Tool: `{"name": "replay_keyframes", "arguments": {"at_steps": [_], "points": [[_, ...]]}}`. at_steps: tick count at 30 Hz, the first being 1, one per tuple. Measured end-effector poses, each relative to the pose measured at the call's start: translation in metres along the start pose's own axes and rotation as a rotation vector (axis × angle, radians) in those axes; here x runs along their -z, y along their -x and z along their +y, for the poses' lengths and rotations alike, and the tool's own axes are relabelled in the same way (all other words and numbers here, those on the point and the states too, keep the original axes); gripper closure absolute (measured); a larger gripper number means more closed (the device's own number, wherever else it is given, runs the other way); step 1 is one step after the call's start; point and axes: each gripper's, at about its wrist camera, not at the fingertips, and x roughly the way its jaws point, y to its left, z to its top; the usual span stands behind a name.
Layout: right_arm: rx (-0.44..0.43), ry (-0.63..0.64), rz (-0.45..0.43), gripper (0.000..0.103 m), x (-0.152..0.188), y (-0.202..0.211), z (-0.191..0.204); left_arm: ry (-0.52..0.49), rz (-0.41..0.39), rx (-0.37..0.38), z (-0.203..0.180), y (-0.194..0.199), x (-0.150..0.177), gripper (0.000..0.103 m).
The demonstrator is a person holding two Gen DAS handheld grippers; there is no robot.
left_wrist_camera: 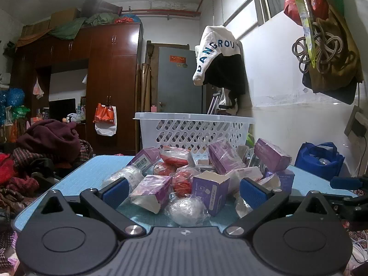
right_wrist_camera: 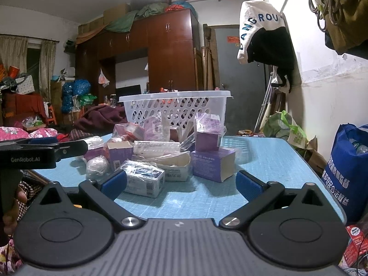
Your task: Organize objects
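Note:
A heap of purple boxes (left_wrist_camera: 224, 158), red wrapped packets (left_wrist_camera: 181, 181) and clear-wrapped bundles (left_wrist_camera: 186, 209) lies on a light blue table (left_wrist_camera: 101, 168). A white perforated basket (left_wrist_camera: 195, 128) stands behind the heap. My left gripper (left_wrist_camera: 184, 193) is open and empty at the near edge of the heap, with an open purple box (left_wrist_camera: 210, 191) between its fingers. My right gripper (right_wrist_camera: 181, 184) is open and empty, low over the table, in front of a wrapped white-blue box (right_wrist_camera: 143, 179) and a large purple box (right_wrist_camera: 212, 164). The basket also shows in the right wrist view (right_wrist_camera: 176, 107).
The left gripper's body (right_wrist_camera: 41, 154) shows at the left of the right wrist view. A blue bag (right_wrist_camera: 347, 174) stands right of the table by the white wall. Clothes (left_wrist_camera: 46, 142) pile up left of the table. A brown wardrobe (left_wrist_camera: 103, 73) stands behind.

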Motion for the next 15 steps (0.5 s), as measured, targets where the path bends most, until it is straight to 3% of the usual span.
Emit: {"name": "replay_keyframes", "arguments": {"at_steps": [15], "points": [[-0.001, -0.001, 0.001, 0.000, -0.0001, 0.0002, -0.0016, -0.001, 0.012, 0.005, 0.0013, -0.0020, 0.0005, 0.000]]}}
